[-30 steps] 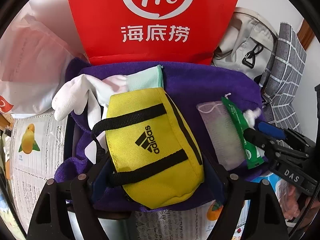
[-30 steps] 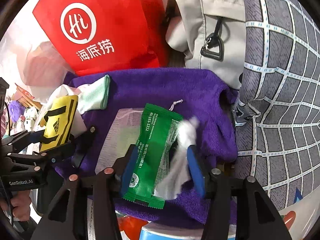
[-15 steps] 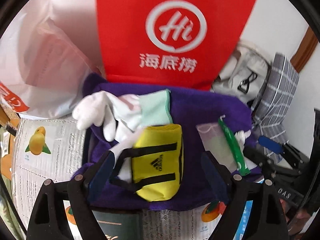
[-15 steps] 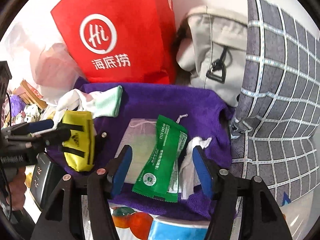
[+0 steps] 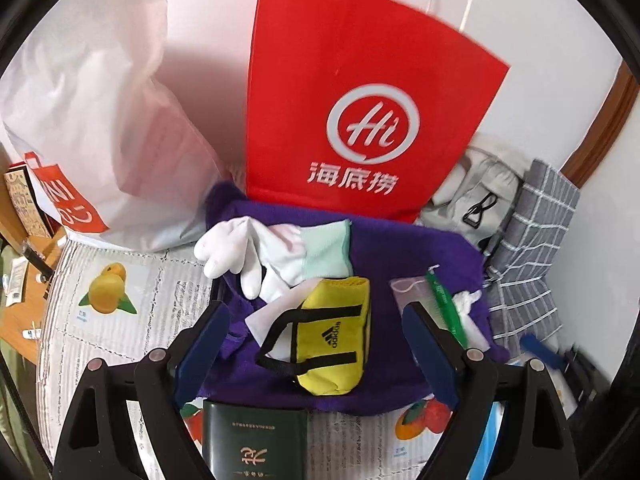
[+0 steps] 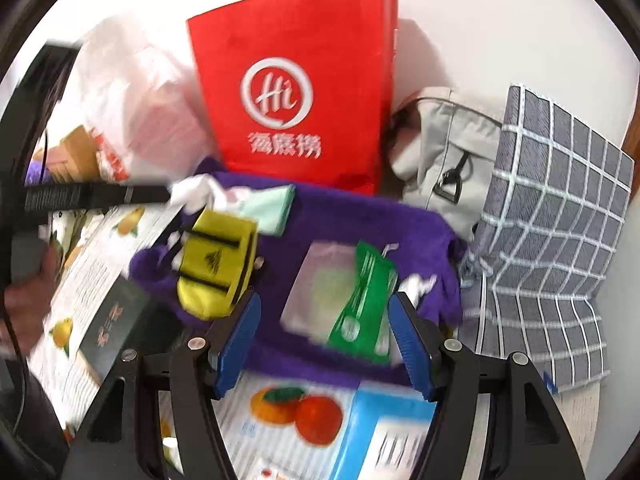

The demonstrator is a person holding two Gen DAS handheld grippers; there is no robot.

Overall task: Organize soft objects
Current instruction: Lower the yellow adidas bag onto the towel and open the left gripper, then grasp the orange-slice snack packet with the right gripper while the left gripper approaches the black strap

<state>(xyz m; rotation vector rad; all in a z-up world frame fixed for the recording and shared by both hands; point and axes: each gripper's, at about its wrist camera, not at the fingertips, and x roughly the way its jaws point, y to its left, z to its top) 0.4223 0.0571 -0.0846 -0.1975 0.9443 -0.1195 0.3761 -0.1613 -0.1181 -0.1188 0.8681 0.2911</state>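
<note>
Both claws have drawn back and upward from the purple towel [image 5: 400,248], so the yellow pouch [image 5: 334,336] and the green packet [image 6: 360,304] now look smaller and lie free rather than between the pads as a second ago. In the left wrist view the left claw [image 5: 316,354] stands spread wide, its jaws having just been opening, nothing pressed between them; the yellow pouch lies on the towel at centre frame, just below the white glove [image 5: 256,248] with its mint cuff. In the blurred right wrist view the right claw [image 6: 324,340] is also spread, its jaws having just been opening, and the green packet lies on the towel beside a clear mesh pouch [image 6: 320,288] and a crumpled white tissue [image 6: 418,284], untouched. A red paper bag [image 5: 360,92] stands behind the towel at upper centre, with a grey checked cushion [image 6: 552,232] at right.
</note>
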